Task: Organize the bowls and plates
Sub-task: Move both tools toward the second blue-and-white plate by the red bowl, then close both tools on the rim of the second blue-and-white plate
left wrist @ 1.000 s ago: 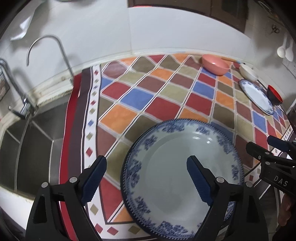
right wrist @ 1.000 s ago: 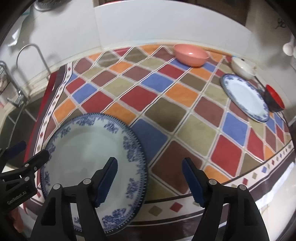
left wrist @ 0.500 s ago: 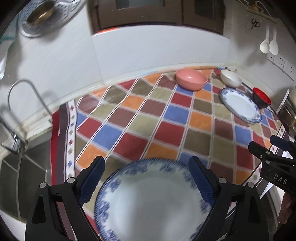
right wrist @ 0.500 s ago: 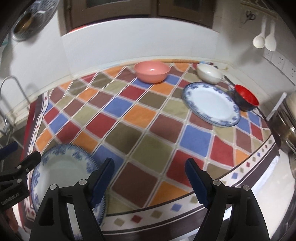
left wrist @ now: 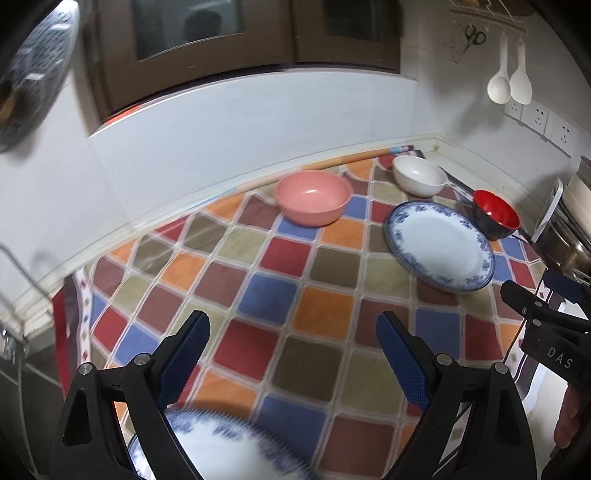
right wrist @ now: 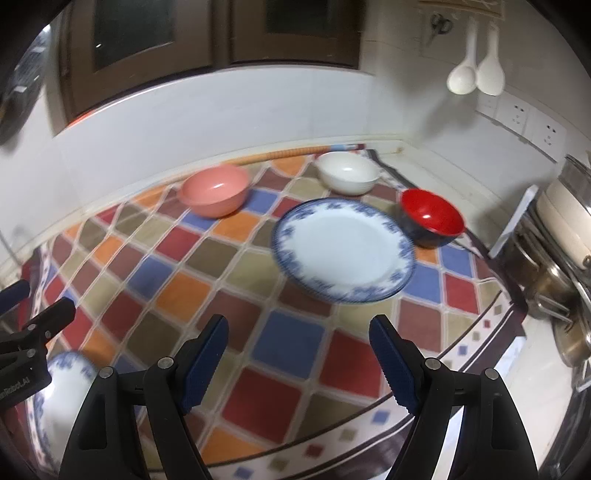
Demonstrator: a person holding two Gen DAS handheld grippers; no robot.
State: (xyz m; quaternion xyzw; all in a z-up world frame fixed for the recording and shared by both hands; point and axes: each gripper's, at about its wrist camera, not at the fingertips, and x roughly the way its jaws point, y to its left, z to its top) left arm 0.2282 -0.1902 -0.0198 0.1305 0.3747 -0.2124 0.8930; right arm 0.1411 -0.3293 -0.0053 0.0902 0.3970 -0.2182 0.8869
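Black hand-held gripper [left wrist: 291, 339], blue pads [left wrist: 402, 363]

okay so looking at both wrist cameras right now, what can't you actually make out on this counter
- Near plate: left wrist view, blurred, cut by the bottom edge and partly behind the left gripper; right wrist view shows only a sliver.
- Red bowl: its base is hidden behind the far plate in the right wrist view.
- Steel pots: cut off by the right edge.
- Scissors on the wall: too small and blurred for detail.
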